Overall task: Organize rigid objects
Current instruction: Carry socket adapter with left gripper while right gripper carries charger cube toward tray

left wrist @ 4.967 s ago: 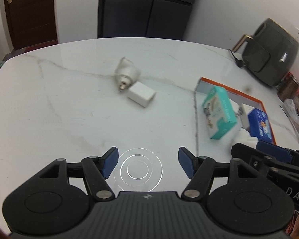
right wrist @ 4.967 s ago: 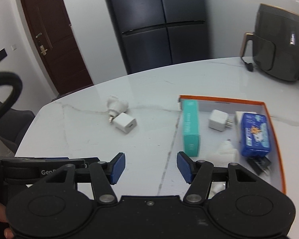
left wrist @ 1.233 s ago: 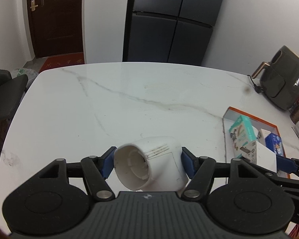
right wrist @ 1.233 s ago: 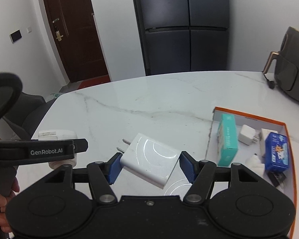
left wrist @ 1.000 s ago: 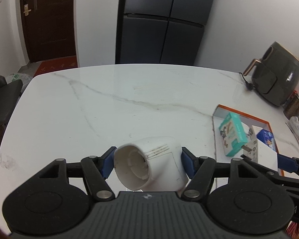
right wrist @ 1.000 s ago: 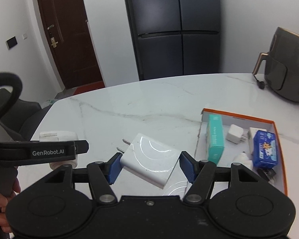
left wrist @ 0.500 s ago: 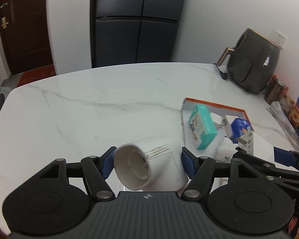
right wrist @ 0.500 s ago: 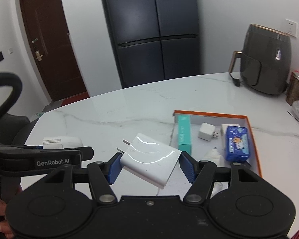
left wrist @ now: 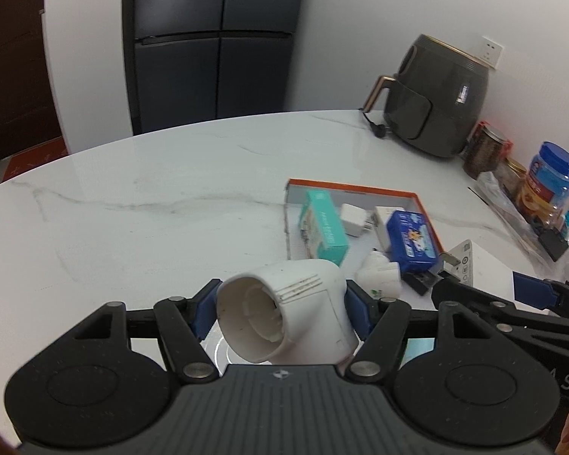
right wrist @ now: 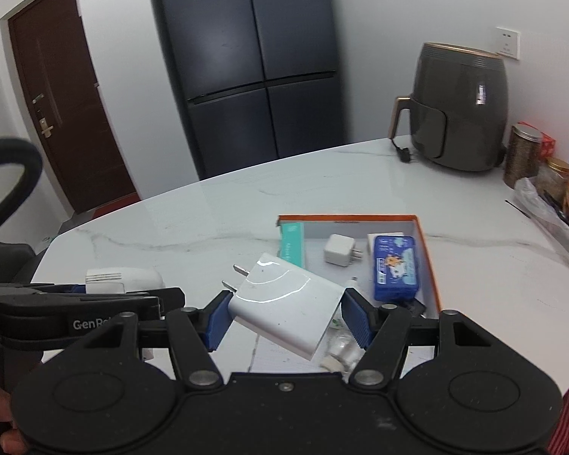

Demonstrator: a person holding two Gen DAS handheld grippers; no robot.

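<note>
My left gripper point(left wrist: 282, 313) is shut on a white angled lamp-socket adapter point(left wrist: 284, 320) and holds it above the marble table point(left wrist: 151, 220), left of the orange-rimmed tray point(left wrist: 354, 190). My right gripper point(right wrist: 286, 320) is shut on a white square wall charger point(right wrist: 286, 313) with its prongs pointing left, held over the tray's near left corner point(right wrist: 428, 261). The tray holds a teal box point(left wrist: 324, 225), a blue box point(left wrist: 411, 237), a small white charger point(right wrist: 339, 250), a white plug point(left wrist: 379, 275) and a black item point(left wrist: 420, 282). The charger also shows in the left wrist view point(left wrist: 474, 265).
A grey air fryer point(left wrist: 436, 98) with its cord stands at the table's back right. Jars and a plastic bag point(left wrist: 542, 197) line the right edge. A dark fridge point(right wrist: 250, 64) and a brown door point(right wrist: 57, 106) are behind the table. A dark chair point(right wrist: 3, 258) is at left.
Both grippers, each still holding its item, have moved right toward the tray, which now sits closer in both views. Five seconds ago both were open and empty.
</note>
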